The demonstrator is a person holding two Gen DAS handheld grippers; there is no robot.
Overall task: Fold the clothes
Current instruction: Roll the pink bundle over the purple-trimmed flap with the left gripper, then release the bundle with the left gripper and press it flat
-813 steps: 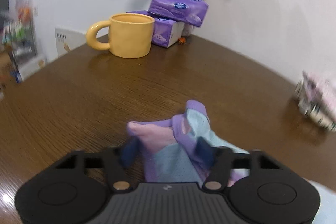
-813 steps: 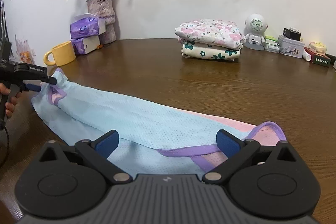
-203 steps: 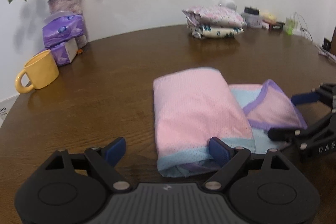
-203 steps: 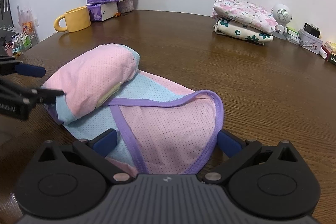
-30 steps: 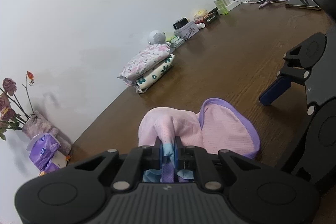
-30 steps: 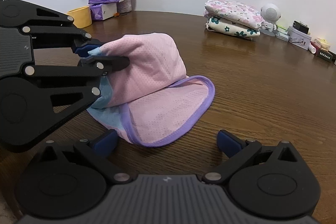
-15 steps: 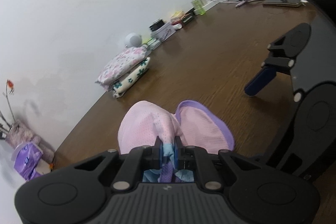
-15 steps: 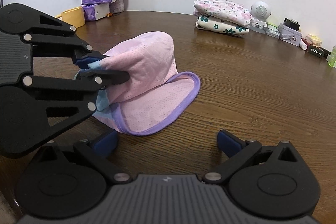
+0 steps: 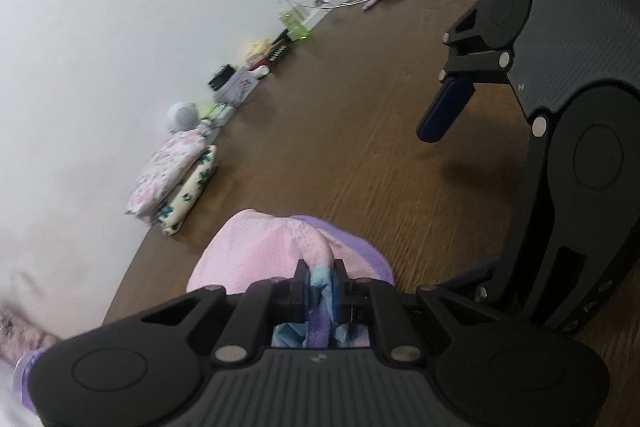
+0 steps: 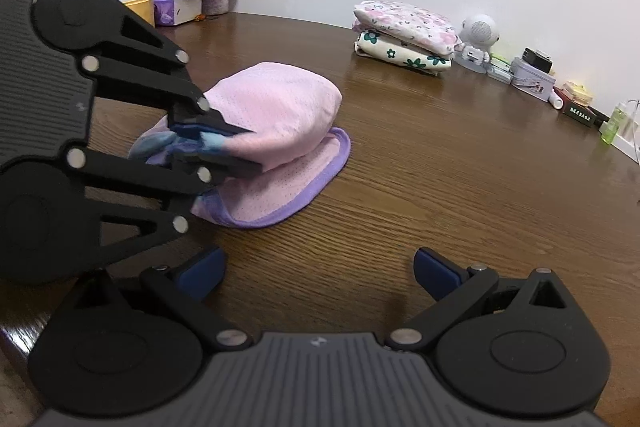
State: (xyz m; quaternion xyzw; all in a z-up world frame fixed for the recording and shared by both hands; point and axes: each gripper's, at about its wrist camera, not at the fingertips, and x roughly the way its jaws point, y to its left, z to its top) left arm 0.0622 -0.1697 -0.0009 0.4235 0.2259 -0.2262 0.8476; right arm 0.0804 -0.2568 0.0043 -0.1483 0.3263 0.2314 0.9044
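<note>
Garment in left gripper; print illegible.

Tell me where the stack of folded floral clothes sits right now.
In the right wrist view the stack of folded floral clothes lies at the far edge of the table by the wall, just left of the small white robot figure and beyond the pink garment.

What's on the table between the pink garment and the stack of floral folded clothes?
Nothing: only bare wooden table separates the pink garment from the floral stack, seen in the right wrist view.
</note>
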